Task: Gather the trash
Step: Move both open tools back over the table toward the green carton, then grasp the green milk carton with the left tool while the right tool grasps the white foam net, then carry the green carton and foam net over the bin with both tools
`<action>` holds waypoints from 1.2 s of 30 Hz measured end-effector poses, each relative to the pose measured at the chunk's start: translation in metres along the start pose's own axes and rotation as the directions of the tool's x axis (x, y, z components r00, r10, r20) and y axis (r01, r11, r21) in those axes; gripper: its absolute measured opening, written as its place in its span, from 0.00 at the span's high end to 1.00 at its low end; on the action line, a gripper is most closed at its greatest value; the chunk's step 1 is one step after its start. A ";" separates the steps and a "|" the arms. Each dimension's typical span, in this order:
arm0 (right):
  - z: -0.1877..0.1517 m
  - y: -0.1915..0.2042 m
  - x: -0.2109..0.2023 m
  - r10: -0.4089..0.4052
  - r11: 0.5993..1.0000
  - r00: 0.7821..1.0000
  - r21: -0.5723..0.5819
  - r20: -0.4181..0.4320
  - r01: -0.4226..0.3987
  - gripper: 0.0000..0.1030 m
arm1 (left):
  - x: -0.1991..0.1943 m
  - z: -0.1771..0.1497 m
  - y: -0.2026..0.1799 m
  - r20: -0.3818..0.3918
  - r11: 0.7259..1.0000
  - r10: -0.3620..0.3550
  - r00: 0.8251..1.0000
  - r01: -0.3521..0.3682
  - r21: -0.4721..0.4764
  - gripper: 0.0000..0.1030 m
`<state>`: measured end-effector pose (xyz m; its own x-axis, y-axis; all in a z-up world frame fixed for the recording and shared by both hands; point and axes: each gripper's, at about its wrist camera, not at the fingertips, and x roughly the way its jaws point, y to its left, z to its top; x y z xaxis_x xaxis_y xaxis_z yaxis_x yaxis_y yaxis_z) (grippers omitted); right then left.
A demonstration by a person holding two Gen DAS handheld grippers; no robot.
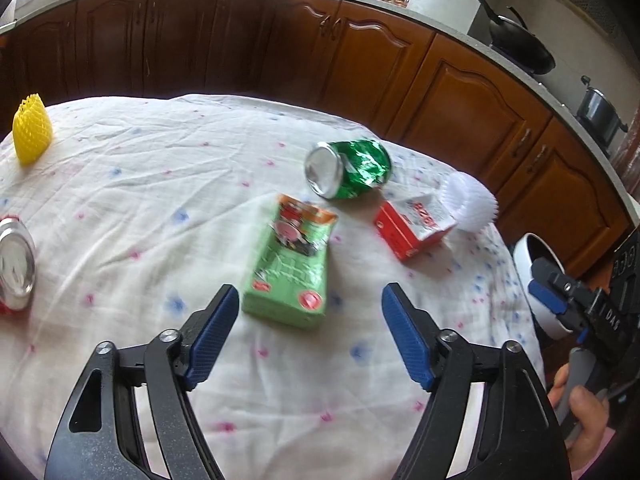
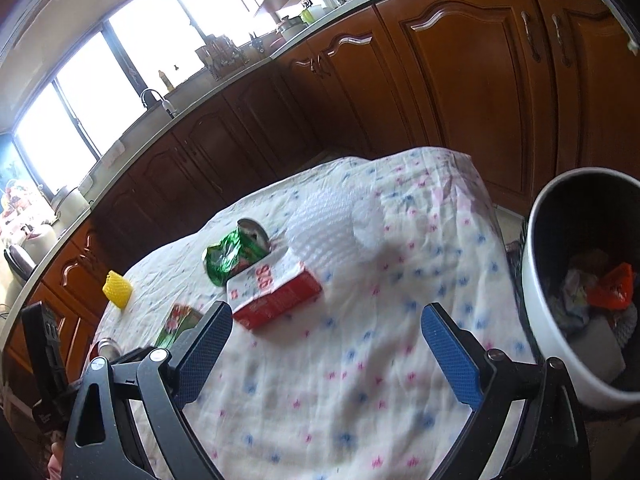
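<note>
My left gripper (image 1: 310, 312) is open and empty, just short of a flattened green carton (image 1: 290, 264) lying on the cloth-covered table (image 1: 140, 184). Beyond the carton lie a crushed green can (image 1: 348, 170), a red and white box (image 1: 414, 224) and a white foam net (image 1: 472, 204). A yellow foam net (image 1: 32, 132) stands at far left and a silver-ended red can (image 1: 14, 264) at the left edge. My right gripper (image 2: 326, 320) is open and empty above the table, near the red and white box (image 2: 276, 296). A white trash bin (image 2: 560, 300) holding scraps stands at the table's right side.
Brown kitchen cabinets (image 1: 460, 92) curve behind the table under a counter with pots (image 1: 520, 48) and bottles. The bin (image 1: 532, 264) shows past the table's right edge in the left wrist view, beside the other gripper. The table edge drops off at far right.
</note>
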<state>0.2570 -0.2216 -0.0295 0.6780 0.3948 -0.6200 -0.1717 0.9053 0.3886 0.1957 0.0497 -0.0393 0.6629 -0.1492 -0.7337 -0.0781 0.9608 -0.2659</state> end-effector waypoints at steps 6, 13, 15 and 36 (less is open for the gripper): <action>0.025 -0.003 0.032 -0.016 1.000 1.000 -0.015 -0.004 0.016 0.18 | 0.025 0.013 0.005 -0.045 0.999 0.028 0.999 -0.026 0.030 0.19; 0.033 -0.005 0.062 -0.018 0.999 0.999 -0.041 -0.042 0.016 0.88 | 0.042 0.014 0.004 -0.069 0.998 0.023 0.997 -0.019 0.053 0.19; 0.030 -0.004 0.055 -0.003 0.999 1.000 -0.050 -0.030 0.001 0.91 | 0.044 0.014 0.002 -0.059 0.998 0.024 0.998 -0.021 0.062 0.30; -0.015 -0.054 -0.094 -0.013 1.000 0.992 0.008 0.125 0.012 0.93 | 0.000 -0.003 -0.094 -0.019 0.967 -0.193 0.981 0.193 0.169 0.55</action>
<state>0.1915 -0.3052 -0.0024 0.7641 0.3603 -0.5351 -0.1575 0.9086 0.3869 0.2010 -0.0414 -0.0158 0.6515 -0.3358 -0.6803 0.1779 0.9393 -0.2932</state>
